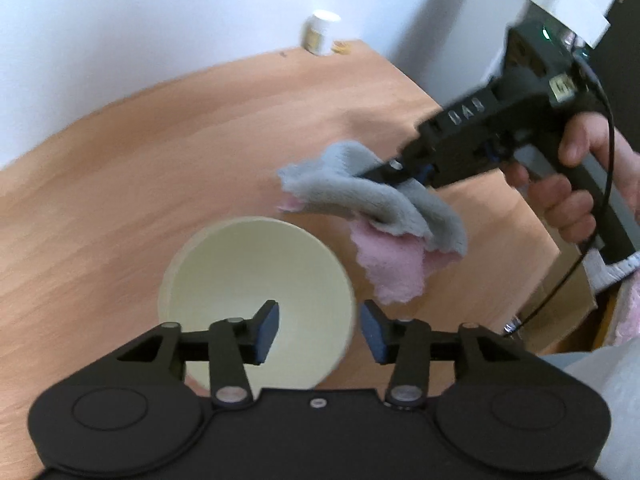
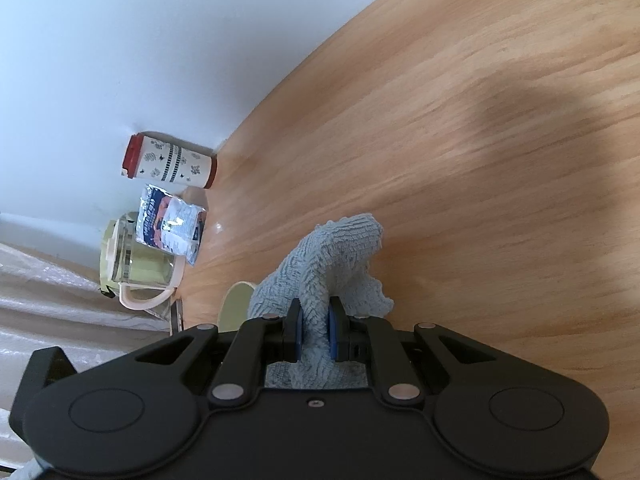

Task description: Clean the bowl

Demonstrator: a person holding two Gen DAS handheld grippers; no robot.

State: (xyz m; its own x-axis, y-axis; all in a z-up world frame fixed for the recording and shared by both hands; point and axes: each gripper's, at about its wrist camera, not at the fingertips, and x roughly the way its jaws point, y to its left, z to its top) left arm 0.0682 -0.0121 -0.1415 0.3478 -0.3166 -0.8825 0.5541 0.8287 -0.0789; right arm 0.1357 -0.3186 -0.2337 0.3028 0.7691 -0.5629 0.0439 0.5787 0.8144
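A cream bowl (image 1: 248,272) stands upright on the wooden table (image 1: 120,200), directly under my left gripper (image 1: 320,330). That gripper is open: one pad hangs over the bowl's inside, the other just outside its right rim, and neither presses on it. To the right of the bowl, a little above the table, my right gripper (image 1: 396,172) is shut on a grey and pink cloth (image 1: 376,200). In the right wrist view the cloth (image 2: 332,256) bulges out ahead of that gripper (image 2: 314,332), pinched between its blue pads. A sliver of the bowl (image 2: 236,308) shows to the left of it.
A small jar (image 1: 318,34) stands at the table's far edge by the white wall. A red-lidded canister (image 2: 168,160), a foil packet (image 2: 168,224) and a glass jug (image 2: 136,268) sit together near the wall. A person's hand (image 1: 572,184) holds the right gripper's handle over the table's right edge.
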